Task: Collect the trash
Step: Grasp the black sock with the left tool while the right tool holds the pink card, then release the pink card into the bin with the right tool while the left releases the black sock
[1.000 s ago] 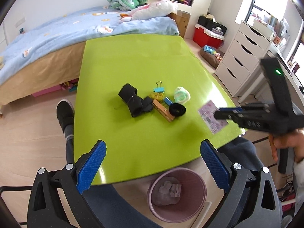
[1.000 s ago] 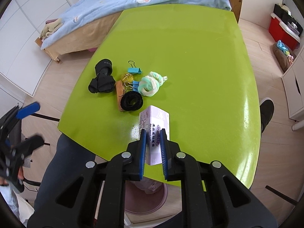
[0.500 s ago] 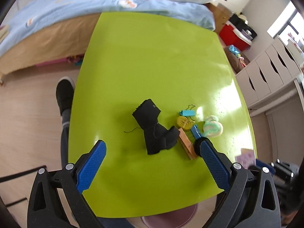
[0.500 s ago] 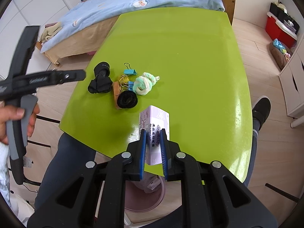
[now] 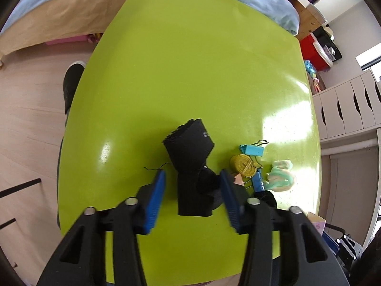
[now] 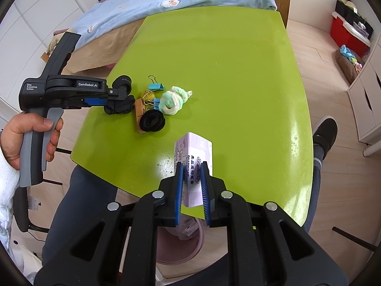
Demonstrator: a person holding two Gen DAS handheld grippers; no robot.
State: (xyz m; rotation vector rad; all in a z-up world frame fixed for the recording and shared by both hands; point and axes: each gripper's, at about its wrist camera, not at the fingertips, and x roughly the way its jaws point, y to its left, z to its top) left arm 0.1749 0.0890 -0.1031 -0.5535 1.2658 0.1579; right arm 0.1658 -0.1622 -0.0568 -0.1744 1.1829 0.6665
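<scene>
Black cloth (image 5: 190,164) at frame centre: we are straddling it with the left gripper (image 5: 191,190), jaws apart, while the right gripper (image 6: 192,186) is clamping a carton (image 6: 194,152) above the bin (image 6: 181,245).

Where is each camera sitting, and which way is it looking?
Left wrist: rides the left tongs, looking down over the crumpled black cloth on the lime-green table; open blue fingers show.
Right wrist: rides the right tongs, facing the bed, clamping the small white-and-purple printed box; the person's hand and legs show.
Both share the table, cloth and blue binder clip.
</scene>
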